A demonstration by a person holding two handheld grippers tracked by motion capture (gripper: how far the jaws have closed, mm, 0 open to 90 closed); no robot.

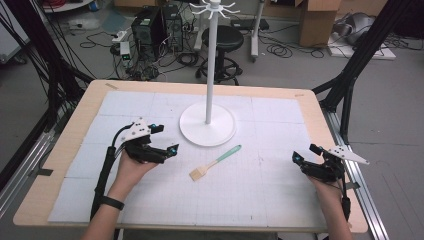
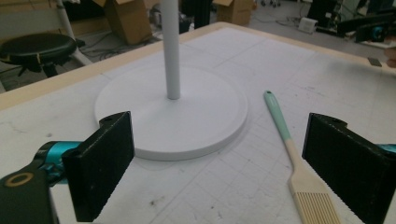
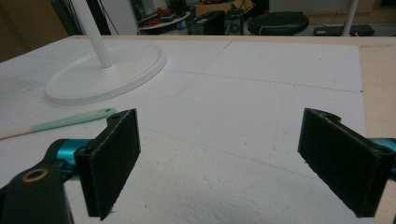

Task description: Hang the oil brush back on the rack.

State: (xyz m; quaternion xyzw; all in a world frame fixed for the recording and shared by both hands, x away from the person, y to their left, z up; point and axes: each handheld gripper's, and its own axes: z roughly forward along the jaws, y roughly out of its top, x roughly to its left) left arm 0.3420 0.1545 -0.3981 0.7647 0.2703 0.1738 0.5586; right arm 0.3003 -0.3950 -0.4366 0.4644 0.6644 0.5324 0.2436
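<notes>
Lying unlabelled: brush [image 1: 214, 162] | left hand-held gripper [image 1: 167, 142] open, beside it

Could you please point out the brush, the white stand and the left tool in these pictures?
brush [image 1: 215, 162], high view, on the handle's middle.
white stand [image 1: 207, 131], high view, on its round base.
left tool [image 1: 167, 140], high view, midway between its open fingertips.

We see open white worktop [image 1: 280, 190] between our tools; white pole stand with round base [image 1: 207, 131] blocks centre back; mint-handled pastry brush [image 1: 215, 162] lies just before it.
</notes>
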